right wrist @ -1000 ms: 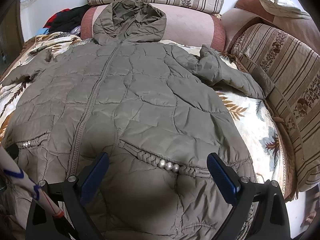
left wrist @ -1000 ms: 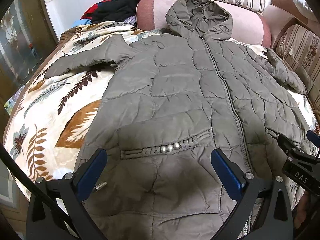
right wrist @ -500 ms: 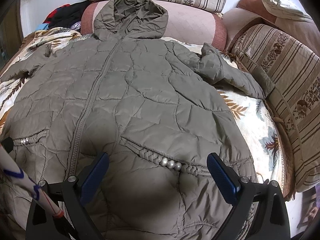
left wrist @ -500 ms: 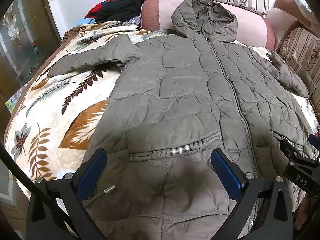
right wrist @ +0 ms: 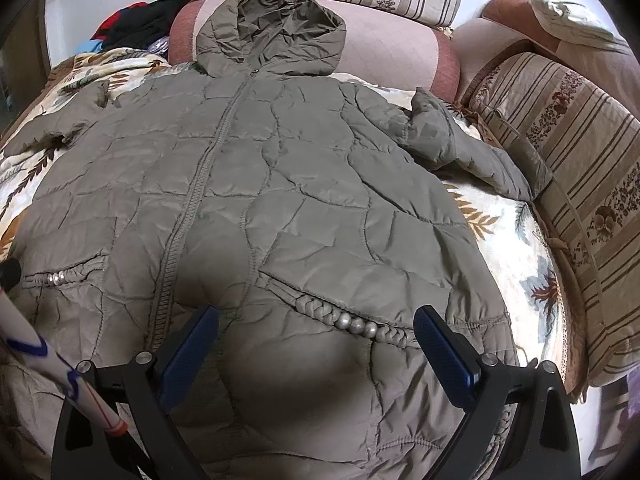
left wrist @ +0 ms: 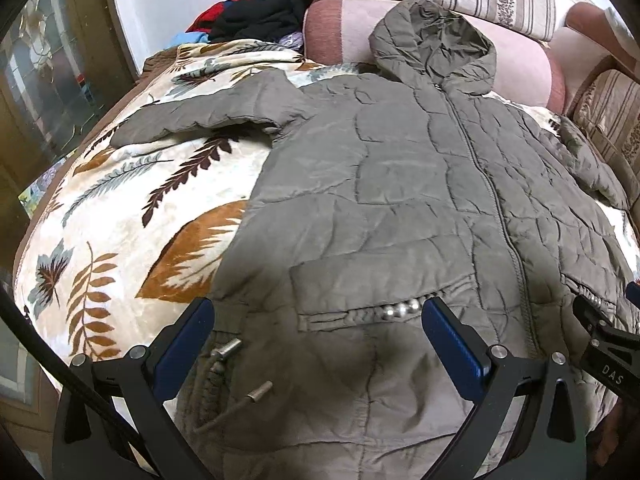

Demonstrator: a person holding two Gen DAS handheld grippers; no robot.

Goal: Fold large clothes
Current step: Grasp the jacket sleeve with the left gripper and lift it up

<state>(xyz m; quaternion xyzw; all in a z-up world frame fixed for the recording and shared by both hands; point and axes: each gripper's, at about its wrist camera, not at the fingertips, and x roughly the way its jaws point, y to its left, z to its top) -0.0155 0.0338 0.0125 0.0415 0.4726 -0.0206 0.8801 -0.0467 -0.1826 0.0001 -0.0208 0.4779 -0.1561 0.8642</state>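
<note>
while the coat (right wrist: pixel 304 184) lies flat, left tongs (left wrist: pixel 318 334) and right tongs (right wrist: pixel 316 334) gape wide, empty.

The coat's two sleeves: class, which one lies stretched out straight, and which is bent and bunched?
The left sleeve lies straight across the leaf-print blanket. The right sleeve is bent and bunched toward the striped cushion.

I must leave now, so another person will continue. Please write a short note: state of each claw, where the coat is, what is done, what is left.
Left claw: open, empty, above the coat's left hem.
Right claw: open, empty, above the right pocket.
Coat lies flat, zipped, front up on the leaf blanket, hood on the pink bolster, sleeves out.
Done: spread out.
Left: all folding.
</note>
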